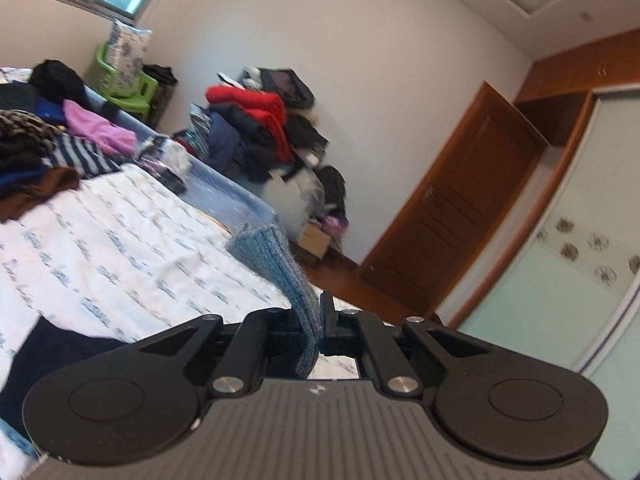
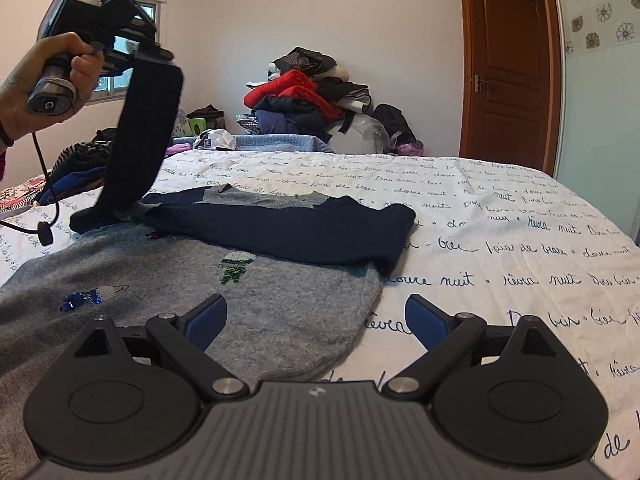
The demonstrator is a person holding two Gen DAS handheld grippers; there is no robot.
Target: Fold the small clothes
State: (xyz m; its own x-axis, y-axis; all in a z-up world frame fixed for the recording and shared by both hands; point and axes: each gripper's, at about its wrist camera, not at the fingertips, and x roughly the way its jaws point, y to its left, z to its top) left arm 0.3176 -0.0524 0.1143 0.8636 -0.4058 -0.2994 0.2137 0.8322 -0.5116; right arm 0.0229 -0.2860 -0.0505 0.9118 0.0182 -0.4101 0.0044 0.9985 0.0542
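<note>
- Left gripper (image 1: 311, 320): clamped on the sleeve cuff (image 1: 276, 268), raised, probably for folding inward.
- Right gripper (image 2: 316, 320): wide apart, empty, over the hem.
- Sweater (image 2: 248, 296): flat on bedspread (image 2: 500, 220), other sleeve laid across.

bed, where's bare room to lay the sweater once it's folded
The open stretch is the bedspread right of the sweater, running to the edge by the wardrobe. A narrower strip lies beyond the folded navy sleeve. The left side is crowded with a clothes pile, where the left gripper lifts the other sleeve.
</note>
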